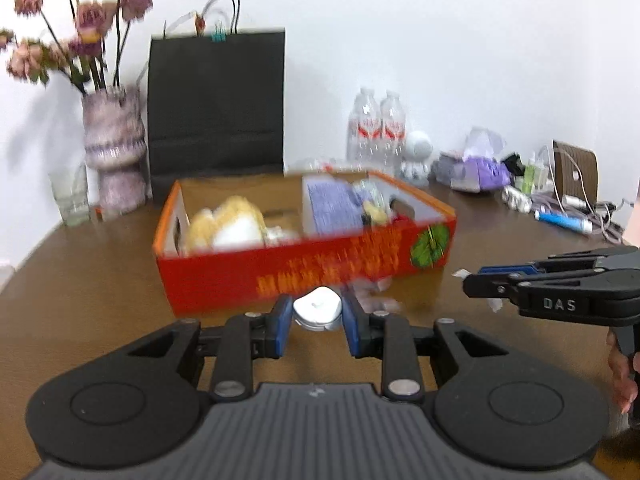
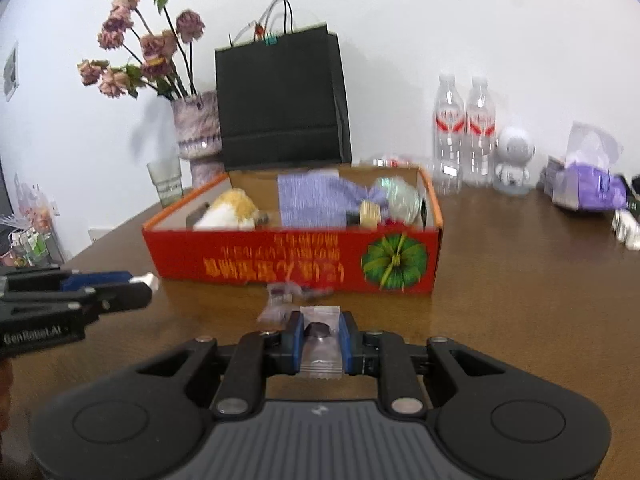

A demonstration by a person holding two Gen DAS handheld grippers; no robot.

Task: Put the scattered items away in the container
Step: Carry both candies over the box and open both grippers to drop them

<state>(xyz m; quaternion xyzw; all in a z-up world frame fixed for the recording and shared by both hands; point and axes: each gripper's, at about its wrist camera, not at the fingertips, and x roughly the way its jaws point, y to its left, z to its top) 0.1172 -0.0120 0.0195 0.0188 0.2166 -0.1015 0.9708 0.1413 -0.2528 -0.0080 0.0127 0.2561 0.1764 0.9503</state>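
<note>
The red cardboard box (image 1: 320,272) (image 2: 280,260) stands open on the brown table and holds a plush toy (image 1: 232,224), a purple cloth (image 2: 308,200) and other small items. My left gripper (image 1: 317,312) is shut on a round white tin (image 1: 318,308), just in front of the box. My right gripper (image 2: 320,342) is shut on a clear sachet with a dark disc inside (image 2: 320,344), in front of the box. More clear sachets (image 2: 284,296) lie on the table between it and the box. Each gripper shows in the other's view (image 1: 472,280) (image 2: 140,284).
Behind the box stand a black paper bag (image 2: 280,108), a vase of dried flowers (image 2: 196,128), a glass (image 2: 166,184), two water bottles (image 2: 464,132), a white figurine (image 2: 514,160) and a purple tissue pack (image 2: 588,184). Cables and small items (image 1: 560,200) clutter the far right.
</note>
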